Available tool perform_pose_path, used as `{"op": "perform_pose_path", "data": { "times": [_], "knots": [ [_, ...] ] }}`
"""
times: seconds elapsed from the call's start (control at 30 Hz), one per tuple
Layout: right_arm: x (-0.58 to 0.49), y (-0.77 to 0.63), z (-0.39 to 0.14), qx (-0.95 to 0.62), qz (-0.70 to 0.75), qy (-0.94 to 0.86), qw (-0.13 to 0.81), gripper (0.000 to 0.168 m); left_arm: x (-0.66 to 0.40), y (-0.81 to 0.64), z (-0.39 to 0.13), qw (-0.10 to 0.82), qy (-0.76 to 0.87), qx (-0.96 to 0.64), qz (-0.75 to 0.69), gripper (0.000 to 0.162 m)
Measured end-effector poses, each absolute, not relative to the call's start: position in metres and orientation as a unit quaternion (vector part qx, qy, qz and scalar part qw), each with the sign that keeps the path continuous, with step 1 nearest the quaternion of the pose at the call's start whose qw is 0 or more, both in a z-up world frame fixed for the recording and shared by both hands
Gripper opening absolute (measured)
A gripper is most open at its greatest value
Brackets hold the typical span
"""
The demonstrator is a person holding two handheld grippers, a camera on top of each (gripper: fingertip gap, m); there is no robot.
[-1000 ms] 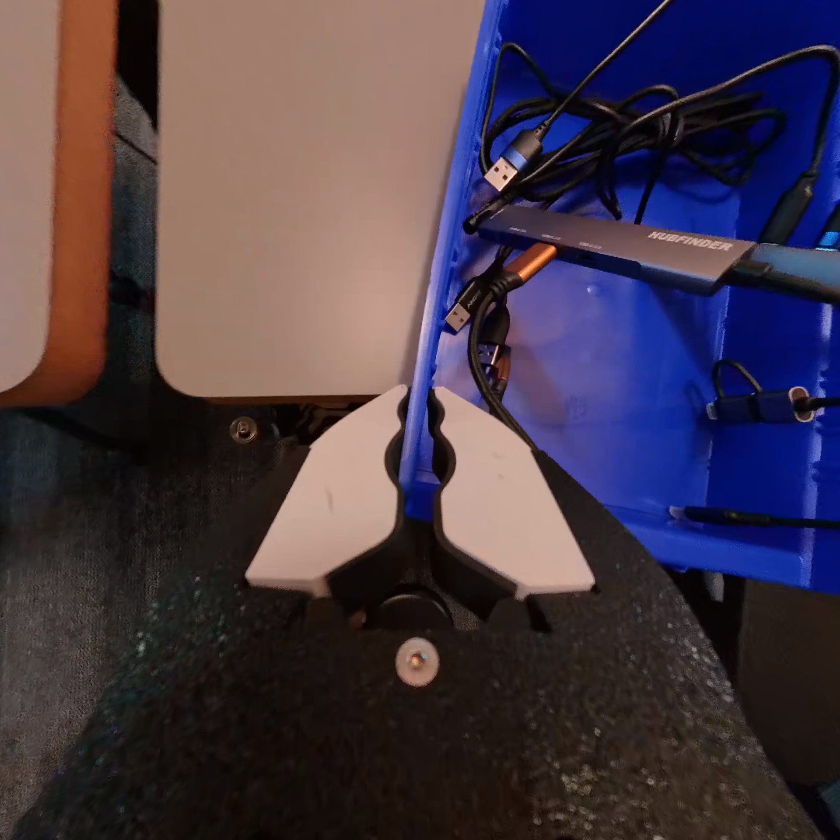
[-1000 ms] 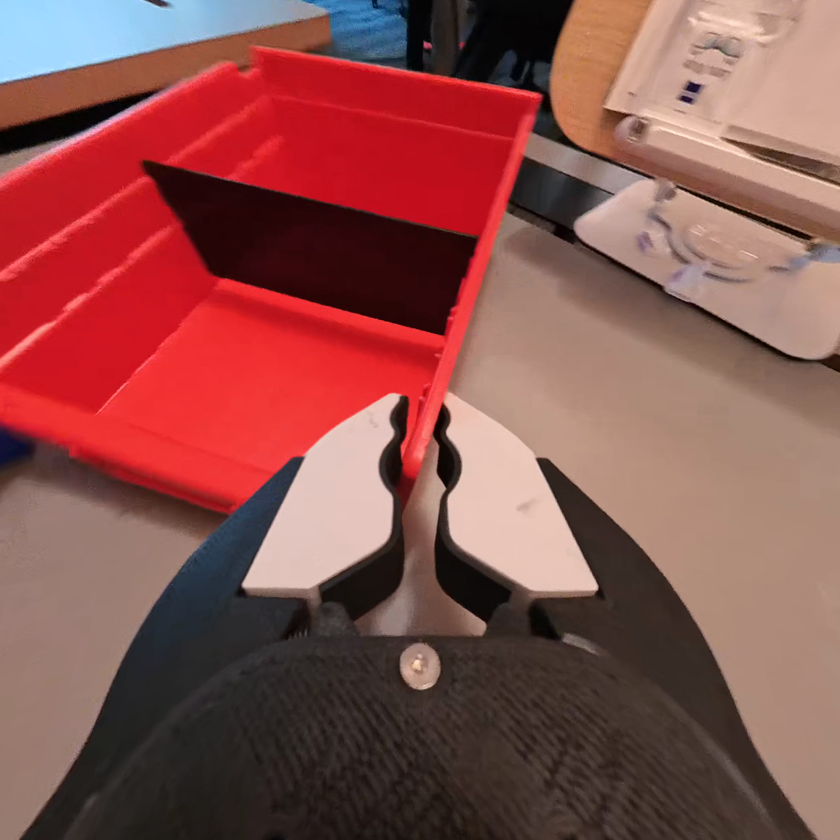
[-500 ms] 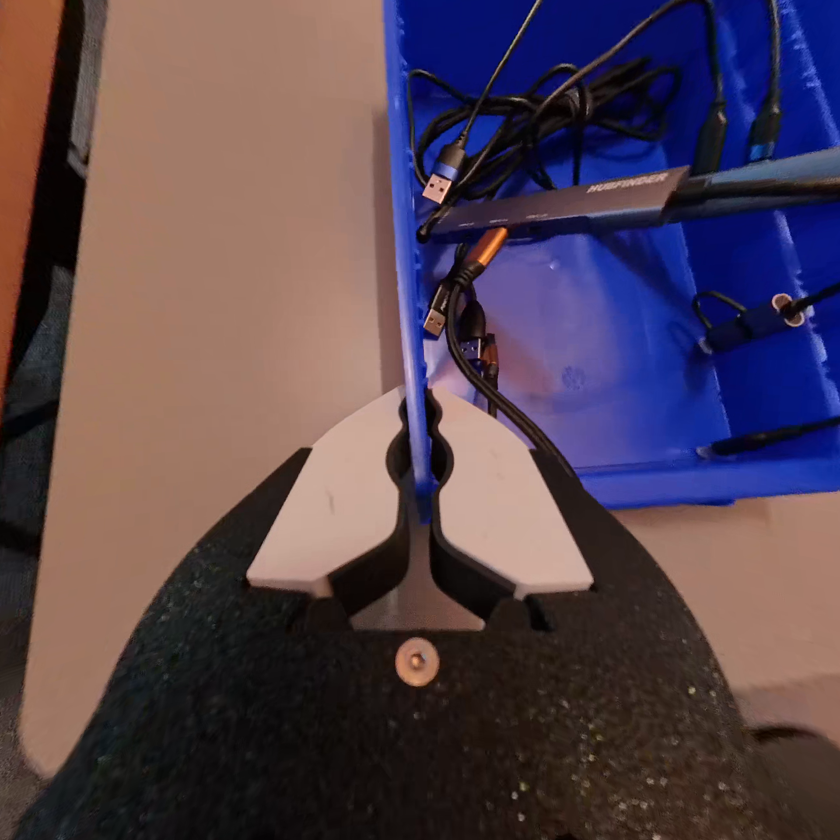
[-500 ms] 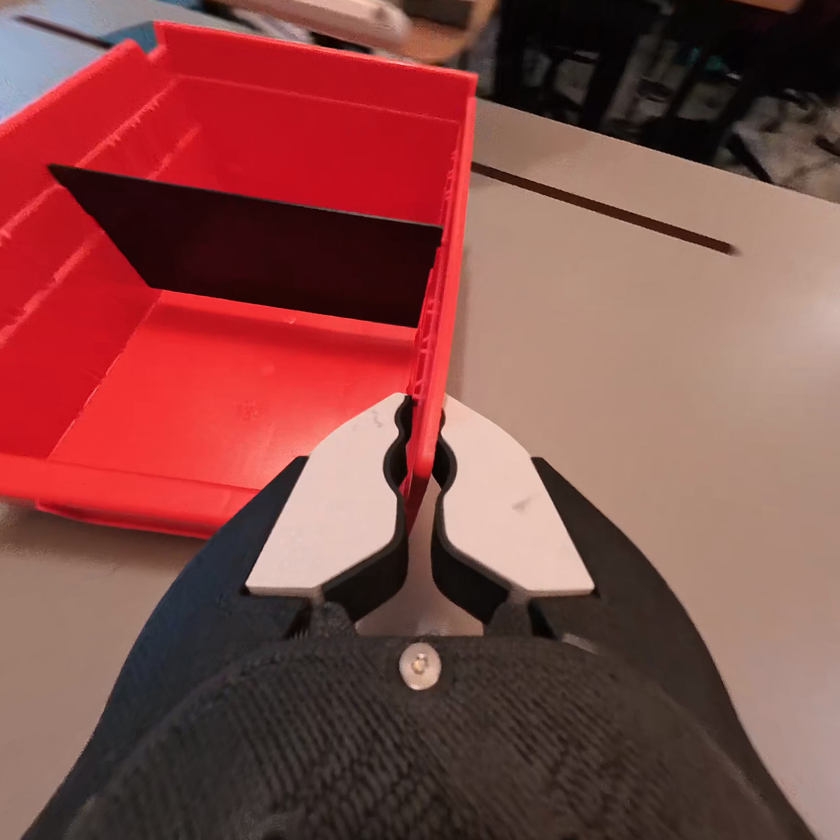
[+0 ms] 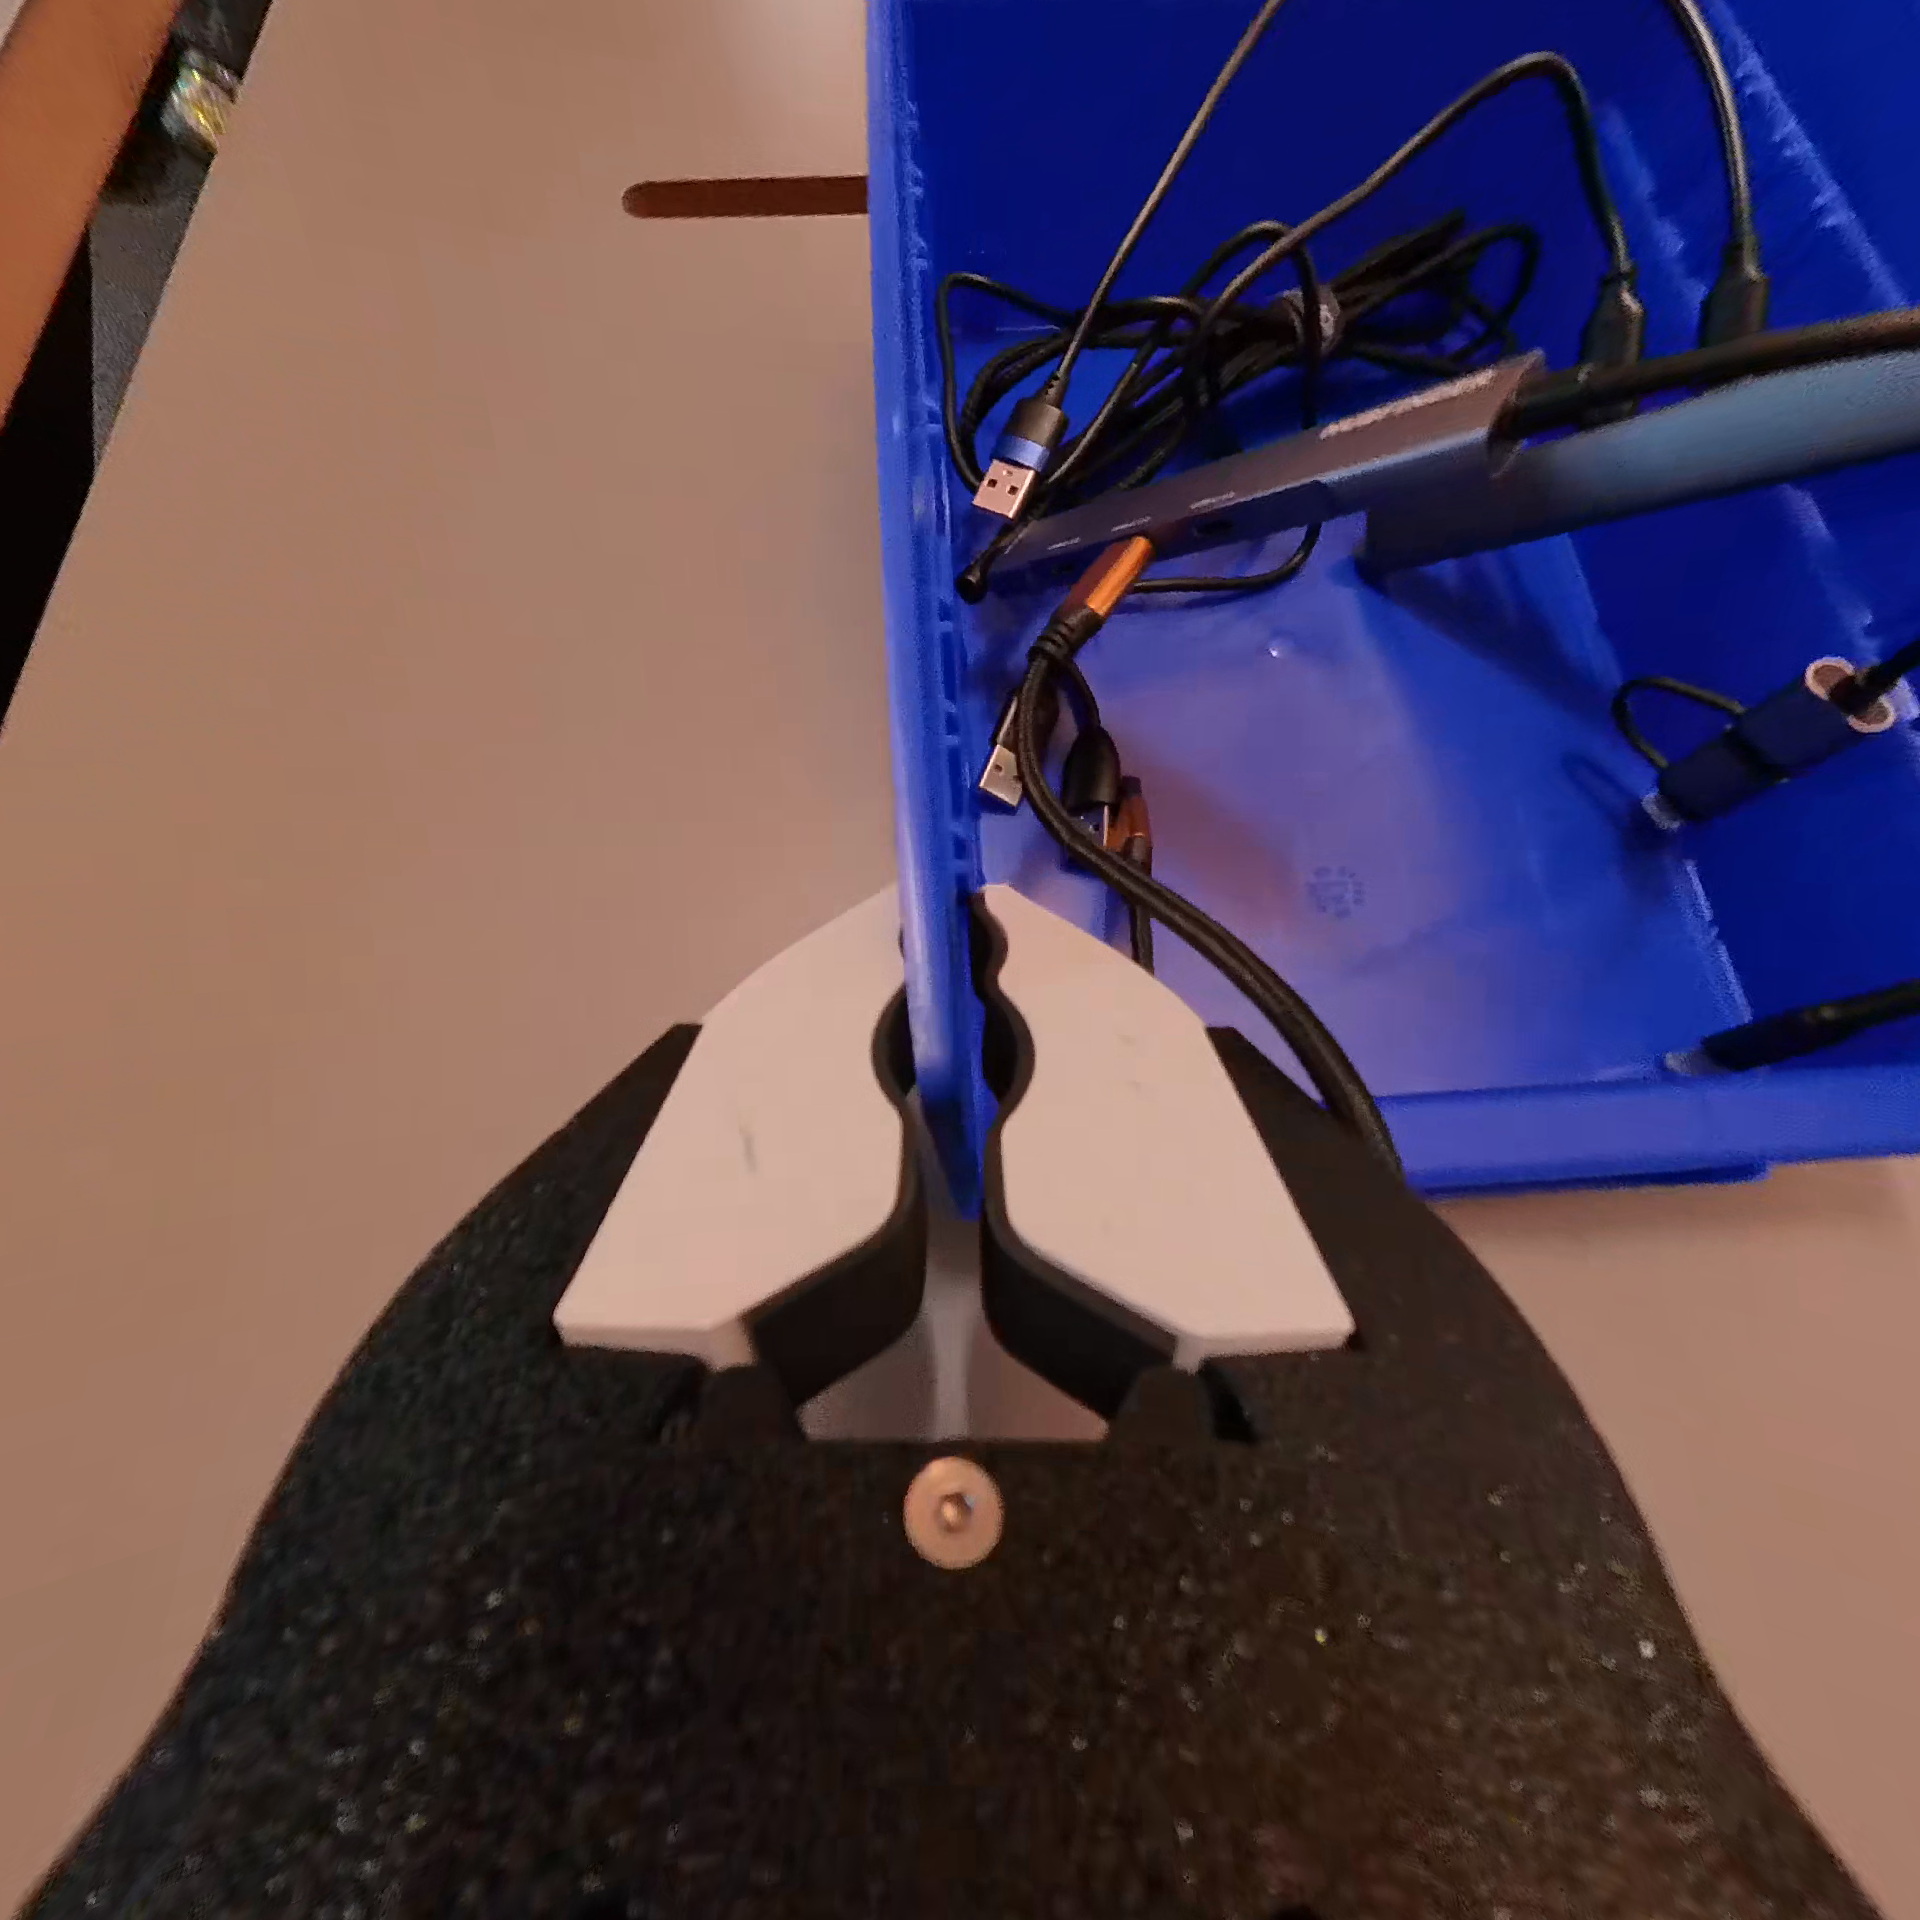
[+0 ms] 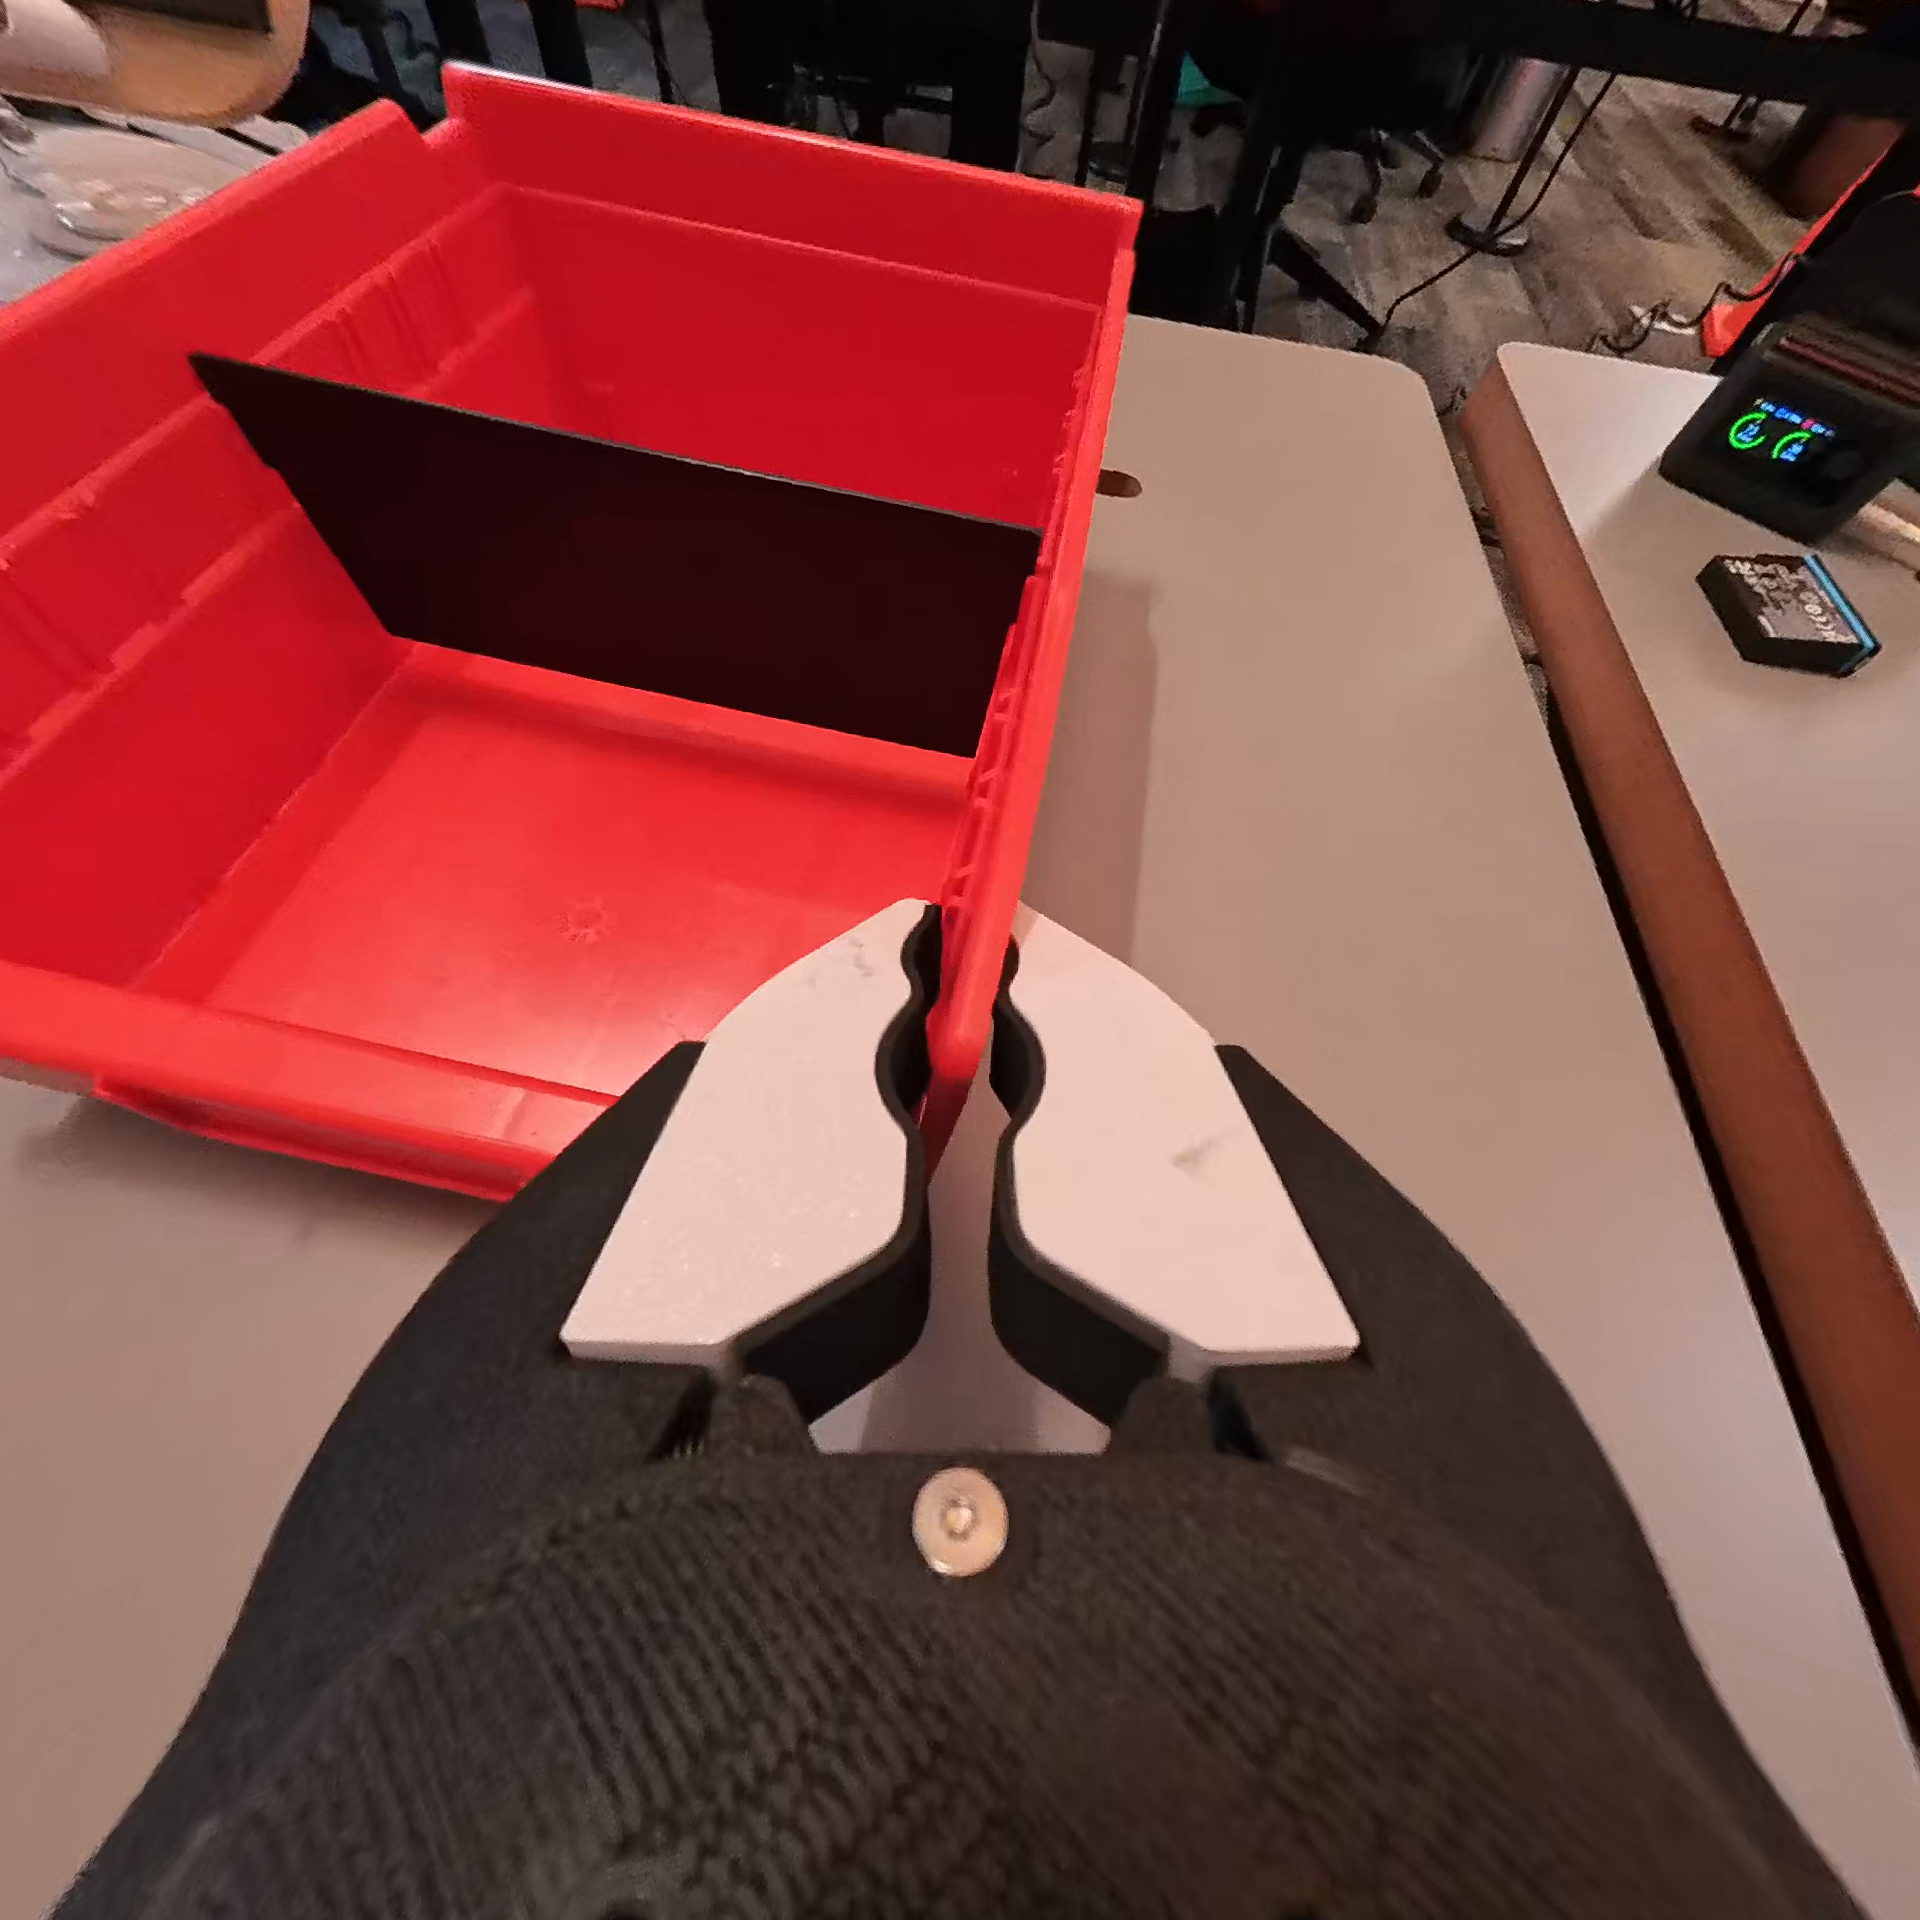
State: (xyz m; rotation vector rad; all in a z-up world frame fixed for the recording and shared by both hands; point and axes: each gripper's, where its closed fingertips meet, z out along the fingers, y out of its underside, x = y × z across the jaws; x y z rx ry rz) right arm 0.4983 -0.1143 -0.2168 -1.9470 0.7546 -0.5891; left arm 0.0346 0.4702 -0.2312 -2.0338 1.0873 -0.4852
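Note:
My left gripper is shut on the left side wall of a blue bin near its front corner. The bin holds tangled black cables, a grey hub and a small blue adapter. One braided cable hangs over the front rim beside my right finger. My right gripper is shut on the right side wall of a red bin near its front corner. The red bin has a black divider across it and nothing in it.
Both bins rest on a grey table with a dark slot in it. A second table with a brown edge stands to the right, bearing a black device with a lit screen and a small black box.
Both bins have swung with my grippers from over the floor and table edge to lie over the grey table. Both grips are unchanged.

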Motion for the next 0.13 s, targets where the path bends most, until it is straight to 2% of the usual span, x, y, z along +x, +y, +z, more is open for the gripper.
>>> {"op": "perform_pose_path", "data": {
  "times": [0.03,0.07,0.13],
  "knots": [
    [0.4960,-0.1146,-0.2175,-0.790,-0.234,0.312,0.474,0.008,0.0338,0.4698,-0.2312,0.385,0.443,-0.790,-0.176,0.006],
    [0.4934,-0.1154,-0.2174,-0.782,-0.226,0.320,0.485,0.019,0.0316,0.4700,-0.2310,0.388,0.462,-0.782,-0.157,0.009],
    [0.4862,-0.1188,-0.2113,-0.760,-0.212,0.337,0.513,0.037,0.0246,0.4734,-0.2247,0.397,0.493,-0.765,-0.117,0.025]
  ]
}}
